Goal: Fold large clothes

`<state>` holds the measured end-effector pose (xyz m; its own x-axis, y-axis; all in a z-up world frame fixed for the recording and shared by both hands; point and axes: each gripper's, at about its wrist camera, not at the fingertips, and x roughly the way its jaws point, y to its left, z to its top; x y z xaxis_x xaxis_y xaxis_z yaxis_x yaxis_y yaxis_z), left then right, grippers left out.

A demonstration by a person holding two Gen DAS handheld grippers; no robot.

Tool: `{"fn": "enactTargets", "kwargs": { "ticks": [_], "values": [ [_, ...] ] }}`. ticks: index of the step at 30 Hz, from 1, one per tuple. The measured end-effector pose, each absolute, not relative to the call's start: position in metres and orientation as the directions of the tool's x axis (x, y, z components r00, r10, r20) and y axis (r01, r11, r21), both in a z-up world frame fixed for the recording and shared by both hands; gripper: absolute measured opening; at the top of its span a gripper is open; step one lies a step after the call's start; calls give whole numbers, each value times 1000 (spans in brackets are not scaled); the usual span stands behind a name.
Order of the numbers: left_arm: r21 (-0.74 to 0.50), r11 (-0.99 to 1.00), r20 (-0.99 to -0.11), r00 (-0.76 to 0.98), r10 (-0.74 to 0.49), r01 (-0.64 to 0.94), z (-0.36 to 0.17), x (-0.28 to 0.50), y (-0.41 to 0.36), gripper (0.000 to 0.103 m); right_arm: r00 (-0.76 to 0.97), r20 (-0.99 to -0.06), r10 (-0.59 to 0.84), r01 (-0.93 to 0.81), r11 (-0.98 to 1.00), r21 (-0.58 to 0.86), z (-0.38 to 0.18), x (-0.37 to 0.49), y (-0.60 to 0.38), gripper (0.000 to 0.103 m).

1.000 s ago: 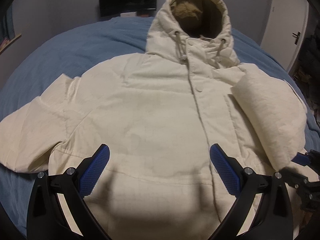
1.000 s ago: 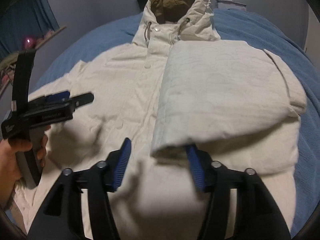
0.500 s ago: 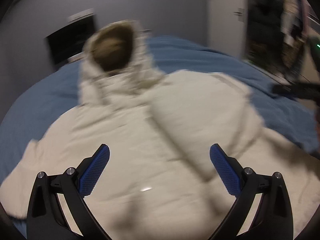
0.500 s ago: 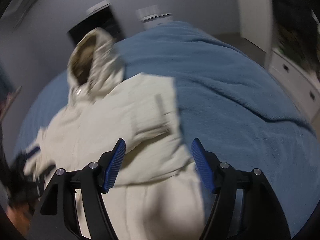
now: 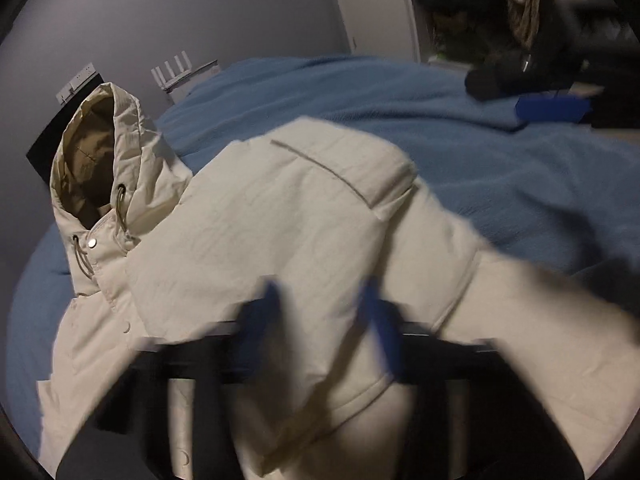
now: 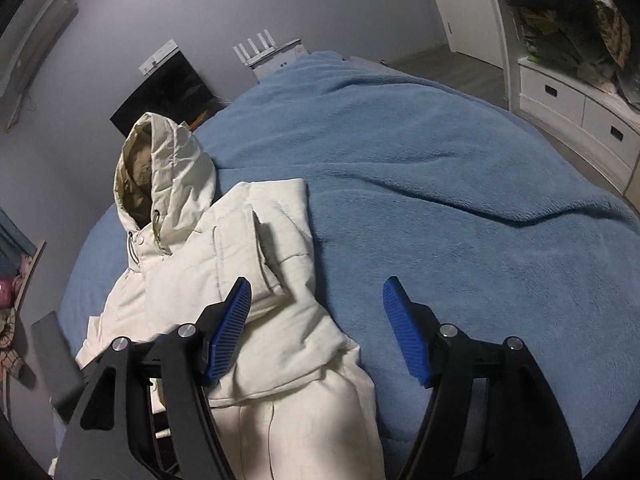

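Lying on the blue blanket [image 6: 460,184], the cream jacket [image 6: 256,288] has one sleeve [image 5: 288,216] folded across its chest. Blurred, the left gripper [image 5: 324,312] has just been closing, its jaws narrow over the sleeve cloth; whether they pinch it I cannot tell. The right gripper [image 6: 316,320] stands wide, holding nothing.

The cream hooded puffer jacket [image 6: 224,280] lies on the blue fleece-covered bed [image 6: 460,208], toward its left side, hood [image 6: 164,176] at the far end. One sleeve [image 5: 304,216] lies folded across its front. Behind the bed stands a grey wall [image 6: 240,0].
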<state>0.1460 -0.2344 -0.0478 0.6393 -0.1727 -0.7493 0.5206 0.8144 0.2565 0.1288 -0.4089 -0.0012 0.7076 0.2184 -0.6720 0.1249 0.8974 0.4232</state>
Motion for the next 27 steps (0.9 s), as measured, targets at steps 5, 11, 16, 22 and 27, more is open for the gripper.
{"fn": "enactTargets", "kwargs": {
  "ticks": [5, 11, 16, 22, 27],
  "values": [
    [123, 891, -714, 662, -227, 438, -25, 145, -195, 4, 714, -667, 211, 104, 911, 400, 0, 129, -401, 65],
    [50, 955, -648, 737, -191, 292, 17, 136, -125, 3, 721, -660, 210, 81, 921, 382, 4, 126, -394, 65],
    [-11, 978, -662, 732, -163, 209, 36, 124, -74, 2, 722, -659, 213, 31, 941, 338, 6, 121, -375, 65],
    [-68, 988, -702, 697, -146, 138, 33, 102, -35, 2, 716, -661, 224, -43, 960, 278, 6, 114, -351, 65],
    [-68, 995, -736, 669, -99, 72, 12, 89, -15, 2, 699, -675, 238, -102, 967, 235, 0, 111, -329, 65]
  ]
}}
